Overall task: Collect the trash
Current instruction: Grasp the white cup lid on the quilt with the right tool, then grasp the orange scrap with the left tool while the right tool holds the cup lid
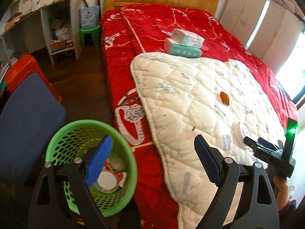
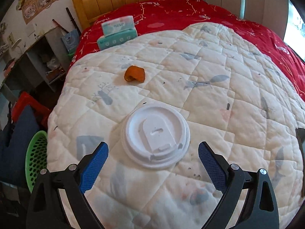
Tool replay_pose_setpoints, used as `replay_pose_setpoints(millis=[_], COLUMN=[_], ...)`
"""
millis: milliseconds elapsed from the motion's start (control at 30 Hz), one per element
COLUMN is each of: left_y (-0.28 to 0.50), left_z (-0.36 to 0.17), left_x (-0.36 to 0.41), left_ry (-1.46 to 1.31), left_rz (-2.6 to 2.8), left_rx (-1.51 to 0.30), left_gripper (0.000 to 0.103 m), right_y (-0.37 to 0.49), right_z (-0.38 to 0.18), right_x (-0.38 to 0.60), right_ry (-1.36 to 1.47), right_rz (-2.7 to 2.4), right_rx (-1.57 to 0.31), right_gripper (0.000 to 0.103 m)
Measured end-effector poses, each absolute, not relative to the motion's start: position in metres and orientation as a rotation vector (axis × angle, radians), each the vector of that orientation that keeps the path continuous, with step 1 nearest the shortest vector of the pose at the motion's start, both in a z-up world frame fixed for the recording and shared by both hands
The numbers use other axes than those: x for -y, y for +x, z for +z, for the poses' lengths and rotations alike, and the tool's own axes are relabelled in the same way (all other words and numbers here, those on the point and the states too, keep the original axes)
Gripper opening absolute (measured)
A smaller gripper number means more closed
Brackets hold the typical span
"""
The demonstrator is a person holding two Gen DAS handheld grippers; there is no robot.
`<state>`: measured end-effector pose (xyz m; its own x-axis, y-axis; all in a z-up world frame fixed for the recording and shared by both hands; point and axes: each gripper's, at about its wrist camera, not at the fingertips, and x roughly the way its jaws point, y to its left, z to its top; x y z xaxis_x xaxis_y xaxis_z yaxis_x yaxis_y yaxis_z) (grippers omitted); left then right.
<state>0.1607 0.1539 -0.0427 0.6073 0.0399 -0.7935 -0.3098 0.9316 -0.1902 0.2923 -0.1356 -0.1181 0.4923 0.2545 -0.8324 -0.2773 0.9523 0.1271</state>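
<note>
A white plastic cup lid (image 2: 156,135) lies on the white quilt (image 2: 219,99), just ahead of my right gripper (image 2: 153,148), which is open and empty with a finger on each side of it. The lid also shows in the left wrist view (image 1: 241,131), with the right gripper (image 1: 256,143) beside it. An orange peel (image 2: 134,73) lies farther up the quilt, also seen in the left wrist view (image 1: 224,98). My left gripper (image 1: 152,145) is open and empty, above the edge of a green mesh basket (image 1: 57,143) on the floor that holds wrappers and a tape roll (image 1: 106,181).
Two tissue packs (image 1: 184,43) are stacked on the red bedspread (image 1: 152,24). A blue cushion (image 1: 26,118) and red stool (image 1: 22,68) stand left of the basket. A green stool (image 1: 89,34) and shelves (image 1: 57,30) are at the wall. The basket's edge shows in the right wrist view (image 2: 36,156).
</note>
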Motion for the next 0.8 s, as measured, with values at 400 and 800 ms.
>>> replay_pose_setpoints(millis=[400, 800], left_y=[0.234, 0.324], left_z=[-0.049, -0.073], left_x=[-0.101, -0.019], left_ry=[-0.262, -0.182], left_rz=[0.081, -0.09], left_rx=[-0.937, -0.961], left_gripper=[0.086, 0.075], right_y=[0.299, 0.277], right_z=[-0.13, -0.123], right_x=[0.142, 0.186], right_ry=[-0.029, -0.016], right_rz=[0.362, 0.355], right_rx=[-1.03, -1.032], right_gripper=[0.072, 0.072])
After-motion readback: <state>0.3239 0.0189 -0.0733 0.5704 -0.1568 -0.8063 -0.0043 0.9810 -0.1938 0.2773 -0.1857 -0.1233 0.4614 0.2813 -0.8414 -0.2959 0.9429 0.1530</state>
